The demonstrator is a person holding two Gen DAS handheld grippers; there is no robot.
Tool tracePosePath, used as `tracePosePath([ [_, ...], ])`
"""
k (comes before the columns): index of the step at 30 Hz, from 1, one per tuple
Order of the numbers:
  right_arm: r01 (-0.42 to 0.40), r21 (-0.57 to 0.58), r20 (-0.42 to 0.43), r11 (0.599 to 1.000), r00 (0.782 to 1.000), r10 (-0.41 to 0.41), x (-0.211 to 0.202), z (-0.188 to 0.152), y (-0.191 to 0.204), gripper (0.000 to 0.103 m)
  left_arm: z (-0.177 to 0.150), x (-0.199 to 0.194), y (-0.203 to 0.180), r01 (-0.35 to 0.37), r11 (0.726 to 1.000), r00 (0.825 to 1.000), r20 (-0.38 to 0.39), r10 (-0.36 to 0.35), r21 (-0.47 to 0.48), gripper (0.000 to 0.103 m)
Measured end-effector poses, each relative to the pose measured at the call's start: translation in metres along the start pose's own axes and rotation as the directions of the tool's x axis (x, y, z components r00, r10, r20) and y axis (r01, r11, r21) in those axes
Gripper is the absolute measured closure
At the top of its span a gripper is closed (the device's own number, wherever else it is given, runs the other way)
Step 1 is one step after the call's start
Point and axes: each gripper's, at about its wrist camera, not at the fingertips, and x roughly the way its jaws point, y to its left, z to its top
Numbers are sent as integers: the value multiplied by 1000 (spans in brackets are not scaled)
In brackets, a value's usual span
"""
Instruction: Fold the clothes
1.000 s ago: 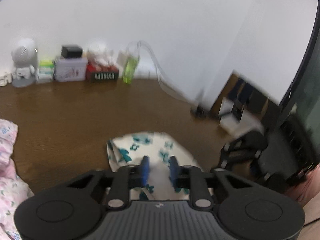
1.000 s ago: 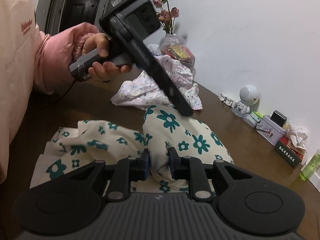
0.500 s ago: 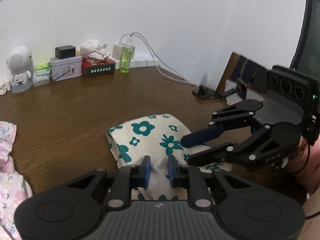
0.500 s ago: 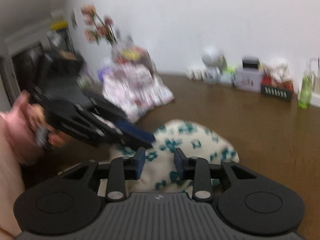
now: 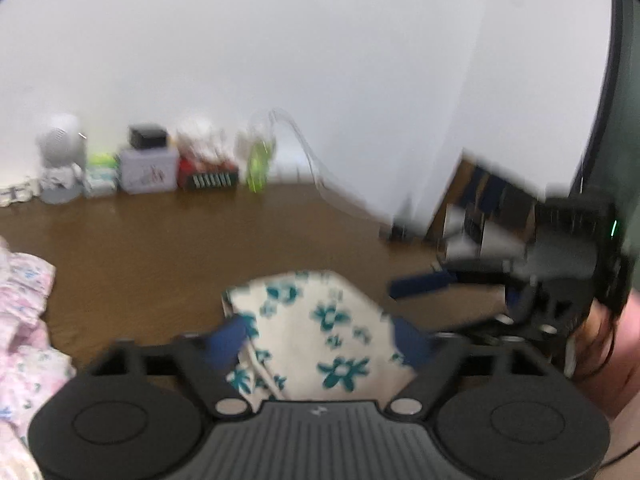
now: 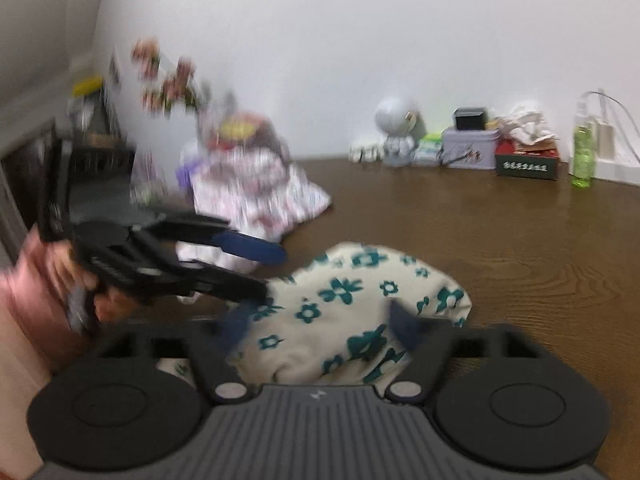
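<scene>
Brown wooden surface (image 6: 520, 248) | folded cream floral garment (image 5: 320, 320) lying on it | left tongs (image 5: 320, 338) wide apart | right tongs (image 6: 320, 326) wide apart, nothing gripped

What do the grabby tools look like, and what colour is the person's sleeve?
Both tools are black plastic with blue finger pads. The left tool has a ribbed body and two round discs; so does the right tool. The sleeve is pink.

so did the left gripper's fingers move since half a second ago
Yes: the left gripper fingers have spread apart, off the floral cloth lying on the table.
</scene>
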Motion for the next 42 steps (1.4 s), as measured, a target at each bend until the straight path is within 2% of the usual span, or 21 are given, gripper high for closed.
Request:
tracePosePath([
  [2, 17, 46, 18, 999, 1000, -18, -12, 2, 0, 0, 2, -16, 5, 6, 998, 999, 32, -4, -64, 3],
  [3, 33, 74, 17, 997, 999, -34, -16, 2, 0, 0, 1, -21, 7, 2, 996, 999, 33, 1, -91, 0],
  [6, 81, 175, -2, 981, 997, -82, -26, -1, -2, 0, -5, -33, 9, -23, 987, 1000, 14, 25, -160, 0],
  [10, 125, 299, -52, 946, 992, -114, -31, -14, -3, 0, -13, -37, 5, -50, 982, 998, -51, 41, -184, 0],
  [14, 149, 363, -84, 920, 988, -127, -28, -19, -5, 0, -9, -30, 7, -35, 978, 995, -100, 14, -205, 0],
  [19, 128, 437, -113, 890, 990, -87, -5, -8, -25, 0, 12, 3, 25, -32, 951, 987, -160, -19, -308, 3],
  [22, 141, 432, -152, 891, 985, -82, 16, 0, -44, 0, 18, 24, 29, -57, 949, 978, -209, -9, -310, 18],
  [23, 134, 422, -159, 897, 985, -73, 22, 3, -50, 0, 17, 27, 27, -45, 953, 978, -209, -20, -299, 29],
  [24, 126, 415, -160, 901, 985, -64, 28, 6, -57, 1, 17, 27, 24, -25, 958, 980, -198, -33, -286, 37],
  [25, 116, 417, -158, 901, 986, -54, 32, 8, -65, 1, 16, 24, 20, 5, 965, 983, -177, -53, -263, 39],
  [27, 87, 441, -156, 893, 988, -19, 42, 10, -83, 2, 13, 15, 7, 75, 981, 986, -132, -99, -178, 48],
  [29, 55, 473, -165, 879, 986, 27, 54, 11, -102, 4, 9, 10, -9, 130, 989, 982, -132, -138, -73, 59],
  [32, -31, 502, -159, 864, 979, 128, 71, 12, -121, 8, 0, 17, -29, 171, 984, 966, -202, -159, 41, 78],
  [35, -91, 506, -161, 858, 967, 197, 84, 17, -127, 9, -9, 32, -37, 161, 983, 953, -271, -132, 86, 86],
  [37, -122, 512, -164, 850, 958, 236, 93, 17, -130, 20, -14, 40, -36, 167, 983, 944, -299, -137, 78, 87],
  [39, -144, 520, -168, 842, 949, 266, 101, 16, -133, 46, -19, 43, -36, 173, 982, 940, -311, -141, 78, 87],
  [41, -168, 532, -160, 830, 943, 293, 107, 15, -136, 53, -21, 44, -39, 169, 982, 941, -312, -134, 88, 87],
  [42, -183, 535, -147, 825, 941, 305, 106, 15, -137, 64, -21, 44, -39, 166, 982, 941, -311, -130, 90, 87],
])
